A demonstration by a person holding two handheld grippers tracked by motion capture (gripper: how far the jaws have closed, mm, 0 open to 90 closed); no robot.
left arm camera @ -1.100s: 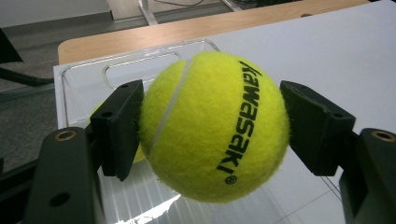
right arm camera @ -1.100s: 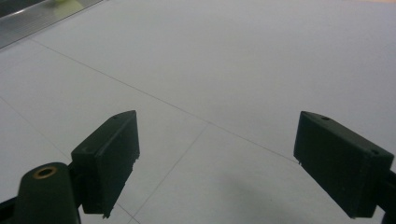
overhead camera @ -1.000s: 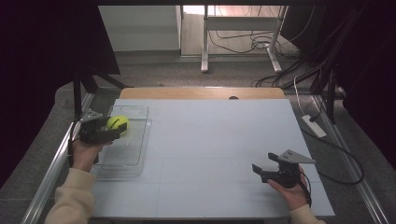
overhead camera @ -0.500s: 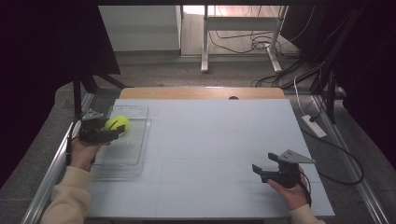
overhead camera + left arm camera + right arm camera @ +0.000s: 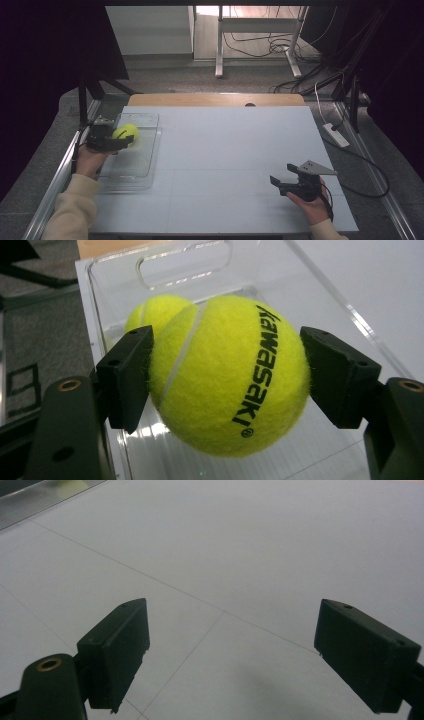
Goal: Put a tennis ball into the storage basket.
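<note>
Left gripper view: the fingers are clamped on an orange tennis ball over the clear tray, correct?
Not quite: the tennis ball is yellow-green, not orange, as the left gripper view shows. The rest holds: the left gripper has its fingers clamped on it over the clear tray.

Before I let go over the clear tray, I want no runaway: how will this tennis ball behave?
Round, so the tennis ball will probably roll, though the clear tray walls should stop it. Its felt likely grips the left gripper pads without slipping.
</note>
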